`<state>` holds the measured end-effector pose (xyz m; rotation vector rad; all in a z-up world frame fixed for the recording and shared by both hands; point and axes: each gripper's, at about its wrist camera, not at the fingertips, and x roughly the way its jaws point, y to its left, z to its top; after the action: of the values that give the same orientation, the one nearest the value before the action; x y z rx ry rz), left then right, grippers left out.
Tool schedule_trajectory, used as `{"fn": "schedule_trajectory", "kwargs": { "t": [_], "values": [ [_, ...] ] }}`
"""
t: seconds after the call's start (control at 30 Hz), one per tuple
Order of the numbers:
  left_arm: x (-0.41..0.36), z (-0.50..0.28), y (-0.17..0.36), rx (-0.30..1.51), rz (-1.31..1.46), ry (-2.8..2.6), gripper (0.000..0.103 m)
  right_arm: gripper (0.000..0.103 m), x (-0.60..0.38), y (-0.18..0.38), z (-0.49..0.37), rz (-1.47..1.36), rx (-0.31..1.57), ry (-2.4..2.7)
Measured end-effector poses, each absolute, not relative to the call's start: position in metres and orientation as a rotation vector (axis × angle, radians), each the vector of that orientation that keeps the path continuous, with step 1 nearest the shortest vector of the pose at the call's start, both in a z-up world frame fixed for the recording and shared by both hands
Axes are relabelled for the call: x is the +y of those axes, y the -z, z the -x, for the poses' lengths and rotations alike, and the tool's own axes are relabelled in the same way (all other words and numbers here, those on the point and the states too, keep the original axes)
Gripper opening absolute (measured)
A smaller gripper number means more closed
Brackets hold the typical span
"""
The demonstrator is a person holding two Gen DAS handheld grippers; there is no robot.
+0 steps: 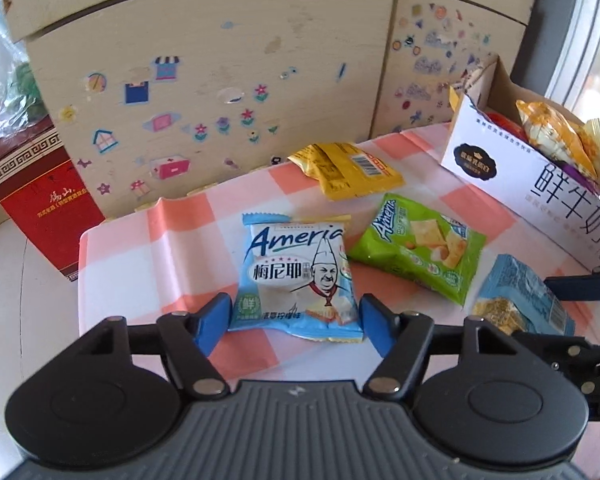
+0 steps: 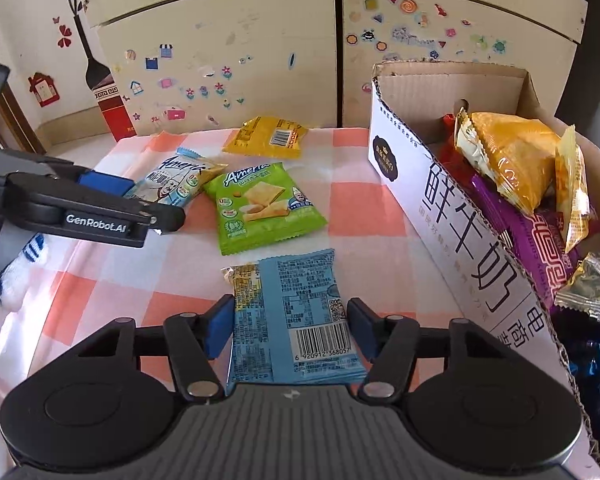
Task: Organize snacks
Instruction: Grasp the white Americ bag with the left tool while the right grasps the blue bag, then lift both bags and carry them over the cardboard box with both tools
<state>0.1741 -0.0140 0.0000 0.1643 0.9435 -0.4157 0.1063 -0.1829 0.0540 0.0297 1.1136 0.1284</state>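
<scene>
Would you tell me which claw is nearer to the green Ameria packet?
Left. The left claw straddles the neighbouring blue chef packet; the right claw straddles another blue packet farther from the green Ameria packet.

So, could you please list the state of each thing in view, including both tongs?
left tongs: open, straddling the chef packet
chef packet: flat, face up
right tongs: open, straddling the blue packet
blue packet: flat, barcode side up
green packet: flat, face up
yellow packet: flat, barcode up
cardboard box: open, holding snacks
</scene>
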Motion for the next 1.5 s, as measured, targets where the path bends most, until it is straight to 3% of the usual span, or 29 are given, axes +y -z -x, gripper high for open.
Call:
{"fn": "schedule_trajectory", "kwargs": {
  "t": [0.2,0.27,0.37,0.63,1.5],
  "values": [
    [-0.02,-0.18,-0.001,0.924,-0.161,0.388,0.08,0.07,-0.182,-0.053,-0.107,-0.022,1.109,-0.125],
    [-0.025,-0.181,0.003,0.929,-0.186,0.376,0.078,0.07,-0.181,-0.053,-0.109,-0.013,1.115,-0.128],
    [-0.026,-0.18,0.001,0.932,-0.152,0.388,0.06,0.066,-0.181,-0.053,-0.11,-0.016,1.123,-0.138],
    [-0.028,-0.167,-0.007,0.926,-0.218,0.381,0.05,0.065,-0.183,-0.06,-0.11,-0.034,1.1,-0.134],
    [-0.029,-0.115,-0.057,0.854,-0.202,0.383,0.049,0.065,-0.197,-0.118,-0.103,-0.081,0.974,-0.148]
  ]
}}
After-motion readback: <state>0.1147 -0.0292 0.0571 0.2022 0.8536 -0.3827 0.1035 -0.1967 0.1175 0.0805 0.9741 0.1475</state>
